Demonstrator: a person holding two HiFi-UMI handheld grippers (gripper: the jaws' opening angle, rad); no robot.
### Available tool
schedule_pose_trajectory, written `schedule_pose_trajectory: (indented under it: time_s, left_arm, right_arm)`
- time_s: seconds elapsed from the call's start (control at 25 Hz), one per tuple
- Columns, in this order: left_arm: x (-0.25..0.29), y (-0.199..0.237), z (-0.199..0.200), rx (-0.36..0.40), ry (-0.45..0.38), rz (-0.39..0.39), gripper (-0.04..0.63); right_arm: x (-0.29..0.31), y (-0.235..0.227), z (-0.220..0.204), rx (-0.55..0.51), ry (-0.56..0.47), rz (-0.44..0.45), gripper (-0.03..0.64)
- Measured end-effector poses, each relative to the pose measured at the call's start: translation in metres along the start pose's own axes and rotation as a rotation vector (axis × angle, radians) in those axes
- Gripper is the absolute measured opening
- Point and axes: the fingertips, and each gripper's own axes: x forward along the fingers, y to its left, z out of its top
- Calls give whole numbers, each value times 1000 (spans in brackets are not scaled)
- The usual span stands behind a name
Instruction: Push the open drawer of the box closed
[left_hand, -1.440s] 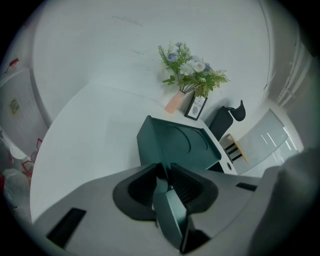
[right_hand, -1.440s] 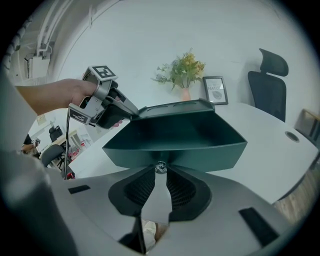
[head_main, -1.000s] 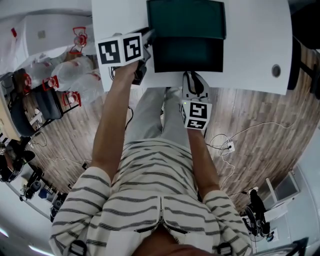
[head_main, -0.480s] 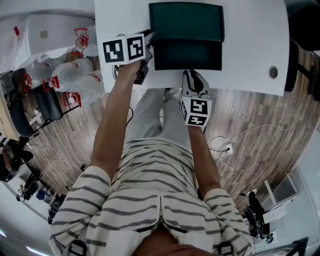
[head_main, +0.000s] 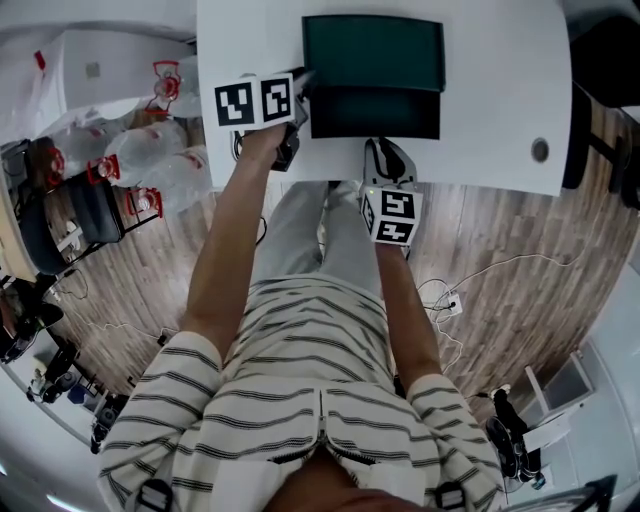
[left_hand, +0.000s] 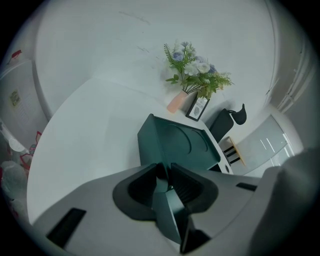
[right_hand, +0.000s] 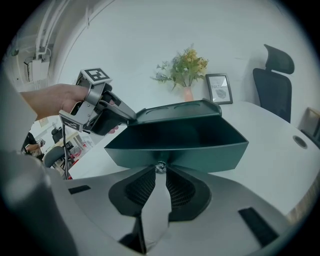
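A dark green box (head_main: 373, 50) stands on the white table (head_main: 500, 80), its drawer (head_main: 373, 112) pulled out toward me. My left gripper (head_main: 303, 80) is at the box's near left corner. In the left gripper view its jaws (left_hand: 164, 172) are shut on that corner's green edge, with the box (left_hand: 177, 142) just beyond. The right gripper view shows the same left gripper (right_hand: 131, 116) touching the lid's corner. My right gripper (head_main: 385, 148) is at the middle of the drawer front. Its fingertips (right_hand: 160, 167) close round the small metal knob on the drawer (right_hand: 180, 142).
A vase of flowers (left_hand: 192, 75) and a small picture frame (right_hand: 218, 89) stand at the table's far side behind the box. A black office chair (right_hand: 274, 82) is to the right. The table has a cable hole (head_main: 540, 150), and its near edge (head_main: 450, 178) runs just under my right gripper.
The drawer has slid partly into the box, so less of it sticks out. My right gripper has moved forward with the drawer front. The left gripper stays at the box's corner.
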Motion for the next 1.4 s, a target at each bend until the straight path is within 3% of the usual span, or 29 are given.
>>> schedule_pose_trajectory:
  time_s: [1.4]
  left_arm:
    - [0, -1, 0, 22, 34, 35, 95]
  right_arm:
    - [34, -11, 35, -19, 12, -9, 77]
